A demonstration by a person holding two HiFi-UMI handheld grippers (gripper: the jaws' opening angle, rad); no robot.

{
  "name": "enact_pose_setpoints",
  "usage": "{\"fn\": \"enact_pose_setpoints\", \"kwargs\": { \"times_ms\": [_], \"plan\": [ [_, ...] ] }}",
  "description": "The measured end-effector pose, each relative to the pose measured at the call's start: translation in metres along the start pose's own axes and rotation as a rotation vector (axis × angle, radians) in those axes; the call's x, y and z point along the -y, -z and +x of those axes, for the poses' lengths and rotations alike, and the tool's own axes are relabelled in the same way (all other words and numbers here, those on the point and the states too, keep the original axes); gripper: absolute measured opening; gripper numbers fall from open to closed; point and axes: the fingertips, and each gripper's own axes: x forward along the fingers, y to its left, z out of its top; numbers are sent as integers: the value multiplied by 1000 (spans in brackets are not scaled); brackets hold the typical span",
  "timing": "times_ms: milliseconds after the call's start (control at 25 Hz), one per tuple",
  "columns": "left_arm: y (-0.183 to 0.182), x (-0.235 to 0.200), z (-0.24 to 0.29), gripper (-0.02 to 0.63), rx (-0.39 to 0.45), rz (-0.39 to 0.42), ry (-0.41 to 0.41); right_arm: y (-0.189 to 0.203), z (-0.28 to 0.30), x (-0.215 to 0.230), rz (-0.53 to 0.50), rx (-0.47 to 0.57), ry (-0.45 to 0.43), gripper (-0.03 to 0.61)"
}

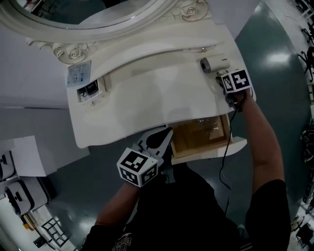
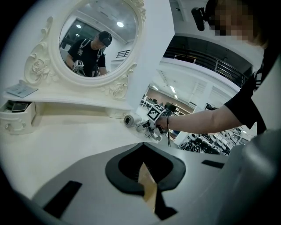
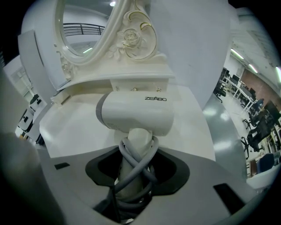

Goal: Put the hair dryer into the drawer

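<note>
A white hair dryer (image 1: 216,63) (image 3: 136,114) lies at the back right of the cream dressing table (image 1: 147,93), barrel pointing left. My right gripper (image 1: 223,77) (image 3: 134,178) comes down on it from the front, and its jaws are shut on the handle, which has the grey cord wound round it. Below the table's front edge the wooden drawer (image 1: 198,136) stands pulled out, with nothing in it. My left gripper (image 1: 163,138) (image 2: 147,184) hangs just left of the drawer, open, with nothing held. From the left gripper view the hair dryer (image 2: 128,120) and right gripper (image 2: 151,128) show far across the table.
An oval mirror (image 1: 88,12) (image 2: 96,39) in a carved frame stands at the table's back. A small box (image 1: 91,90) (image 2: 17,116) and a card (image 1: 78,73) sit at the left end. A black cable (image 1: 225,147) hangs past the drawer's right side.
</note>
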Motion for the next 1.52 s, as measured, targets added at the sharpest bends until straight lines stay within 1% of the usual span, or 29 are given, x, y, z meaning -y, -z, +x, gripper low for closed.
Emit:
{"fn": "enact_pose_setpoints", "kwargs": {
  "times_ms": [160,280,400,560,840,1000,1160,1360,1520],
  "plan": [
    [3,2,-5,3,1,7,8,-3,-15,-18,-47,56,-29,198],
    [3,7,-8,3,8,21,26,-7,-34,-34,-105,108,-50,198],
    [3,11,-14,3,6,33,48,-12,-56,-58,-194,157,-77,198],
    [7,20,-25,3,-9,56,90,-7,-87,-89,-316,194,-81,198],
    [19,37,-55,3,-38,99,157,23,-142,-155,-525,225,-113,198],
    [35,44,-73,3,-58,108,186,57,-160,-188,-657,199,-140,198],
    [49,45,-91,3,-74,104,199,88,-166,-213,-753,139,-154,198],
    [64,45,-104,3,-93,99,204,125,-153,-235,-893,45,-186,198],
    [70,43,-109,3,-106,94,201,150,-135,-242,-1022,-39,-201,198]
  ]
}}
